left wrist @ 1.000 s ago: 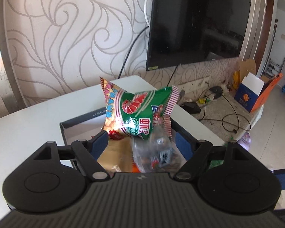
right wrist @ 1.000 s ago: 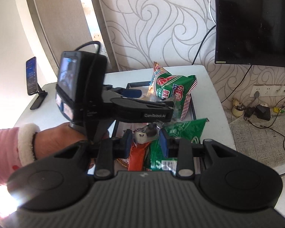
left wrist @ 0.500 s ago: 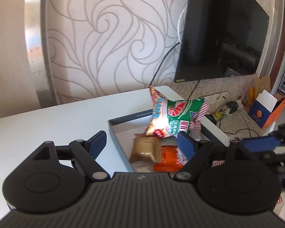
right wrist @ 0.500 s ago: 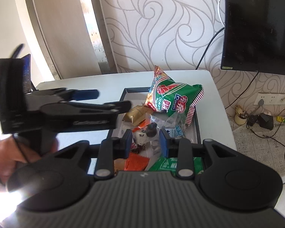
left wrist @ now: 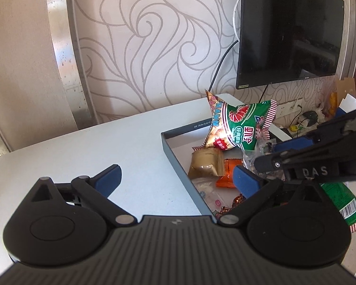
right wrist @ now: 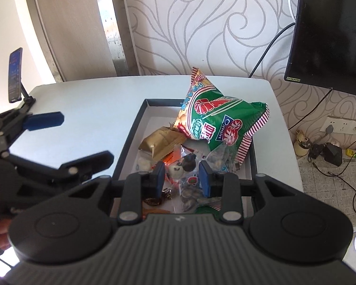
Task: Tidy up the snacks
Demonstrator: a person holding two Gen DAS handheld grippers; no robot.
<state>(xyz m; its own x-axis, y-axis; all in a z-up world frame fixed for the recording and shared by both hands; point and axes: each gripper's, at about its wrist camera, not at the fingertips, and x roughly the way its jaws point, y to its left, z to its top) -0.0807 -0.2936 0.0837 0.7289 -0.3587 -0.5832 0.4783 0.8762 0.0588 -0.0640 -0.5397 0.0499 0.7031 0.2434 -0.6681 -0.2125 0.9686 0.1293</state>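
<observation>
A dark-rimmed box [right wrist: 128,140] on the white table holds several snacks. A big green prawn-cracker bag [right wrist: 216,121] leans at its far end and shows in the left wrist view [left wrist: 242,128]. A gold packet [right wrist: 161,140], an orange packet [left wrist: 227,175] and small sweets lie beneath. My right gripper [right wrist: 181,178] is shut on a small clear packet with a white and dark sweet [right wrist: 181,167], low over the box. My left gripper [left wrist: 175,180] is open and empty over the table, left of the box.
A phone on a stand [right wrist: 15,76] sits at the table's far left corner. A wall TV [left wrist: 287,28] hangs behind. Cables, sockets and cardboard boxes [left wrist: 344,104] lie on the floor to the right. A second green bag [left wrist: 339,197] lies at the box's near right end.
My left gripper has drawn back left, from above the box to over the bare table, still open. My right gripper keeps its small packet and has moved forward over the box.
</observation>
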